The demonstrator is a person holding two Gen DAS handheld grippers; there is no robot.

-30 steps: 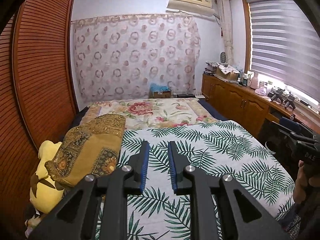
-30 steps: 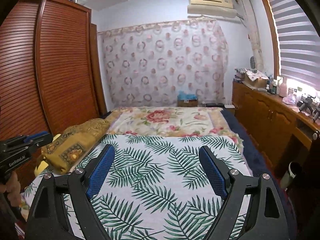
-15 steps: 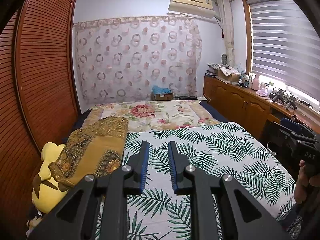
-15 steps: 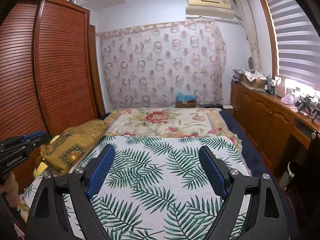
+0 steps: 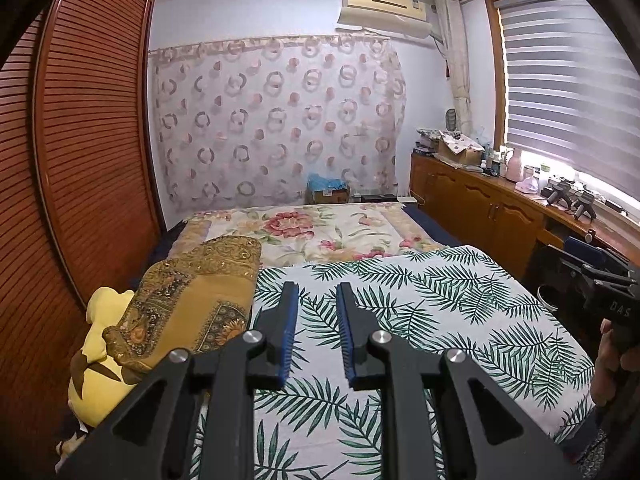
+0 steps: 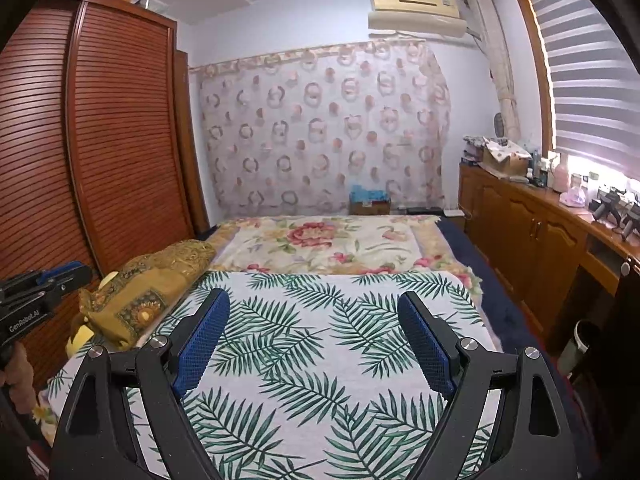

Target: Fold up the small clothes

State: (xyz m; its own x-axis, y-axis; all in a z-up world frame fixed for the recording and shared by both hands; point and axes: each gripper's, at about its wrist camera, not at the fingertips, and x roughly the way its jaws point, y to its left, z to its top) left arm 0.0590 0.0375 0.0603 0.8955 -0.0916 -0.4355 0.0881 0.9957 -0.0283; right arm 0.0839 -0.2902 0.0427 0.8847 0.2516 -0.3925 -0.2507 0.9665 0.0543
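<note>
A white sheet with green palm leaves [image 5: 440, 312] covers the near part of the bed. I see no small garment on it in either view. My left gripper [image 5: 317, 292] hovers over the sheet's left part, its blue pads a narrow gap apart with nothing between them. My right gripper [image 6: 312, 300] hangs over the middle of the sheet [image 6: 320, 340], jaws wide open and empty. Each gripper also shows at the edge of the other's view: the right gripper [image 5: 600, 280] in a hand, the left gripper [image 6: 40, 284] at far left.
A folded golden patterned cloth [image 5: 192, 296] lies on the bed's left edge over a yellow plush toy [image 5: 96, 360]. A floral blanket [image 5: 304, 228] covers the far half. A slatted wooden wardrobe [image 5: 88, 160] stands left, low wooden cabinets [image 5: 480, 208] right.
</note>
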